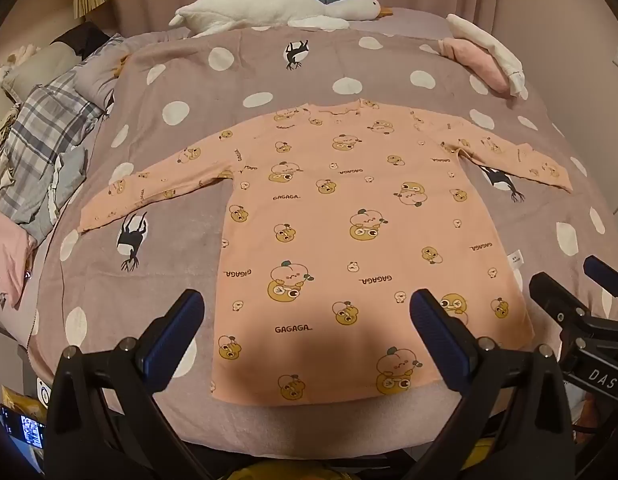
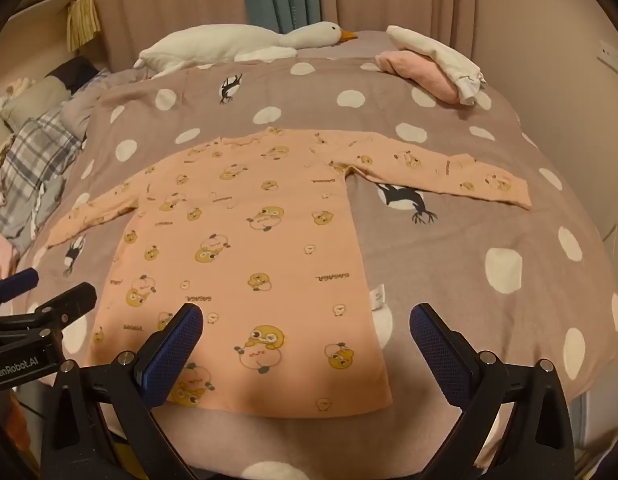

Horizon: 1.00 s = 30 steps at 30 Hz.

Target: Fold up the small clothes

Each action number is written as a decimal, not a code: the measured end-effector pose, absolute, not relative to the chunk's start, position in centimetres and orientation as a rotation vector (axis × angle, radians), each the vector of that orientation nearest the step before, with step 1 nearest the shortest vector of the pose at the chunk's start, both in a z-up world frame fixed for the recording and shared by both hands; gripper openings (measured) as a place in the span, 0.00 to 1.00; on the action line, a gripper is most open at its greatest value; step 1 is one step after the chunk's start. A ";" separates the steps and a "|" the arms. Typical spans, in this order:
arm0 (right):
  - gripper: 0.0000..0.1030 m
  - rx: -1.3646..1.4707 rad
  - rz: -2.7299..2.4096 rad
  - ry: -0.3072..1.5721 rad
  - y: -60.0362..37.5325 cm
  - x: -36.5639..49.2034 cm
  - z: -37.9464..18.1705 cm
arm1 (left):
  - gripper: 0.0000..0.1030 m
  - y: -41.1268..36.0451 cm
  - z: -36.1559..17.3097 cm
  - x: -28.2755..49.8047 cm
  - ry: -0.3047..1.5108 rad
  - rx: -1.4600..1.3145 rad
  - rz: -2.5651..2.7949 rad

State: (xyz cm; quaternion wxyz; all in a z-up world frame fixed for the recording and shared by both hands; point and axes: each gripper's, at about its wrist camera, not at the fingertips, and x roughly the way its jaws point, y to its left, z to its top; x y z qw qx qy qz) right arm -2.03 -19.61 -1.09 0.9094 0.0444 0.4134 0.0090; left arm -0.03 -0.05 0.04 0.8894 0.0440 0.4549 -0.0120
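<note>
shirt (image 1: 349, 216) flat, neck away, hem near | left tongs (image 1: 307, 312) spread, empty | right tongs (image 2: 307, 328) spread, empty

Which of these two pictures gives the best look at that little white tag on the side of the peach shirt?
The right wrist view. There the tag sits near the middle, sticking out from the shirt's side seam against the bedspread. In the left wrist view the tag is smaller and off toward the edge, close to the right gripper.
</note>
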 end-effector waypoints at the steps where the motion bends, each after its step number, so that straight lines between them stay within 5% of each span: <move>1: 0.99 0.093 0.020 0.851 -19.6 -2.0 -1.1 | 1.00 0.0 0.0 0.0 0.944 0.086 -0.029; 30: 0.99 0.113 0.054 0.895 -19.6 -1.5 -2.1 | 1.00 0.2 -0.6 -0.3 0.963 0.084 -0.006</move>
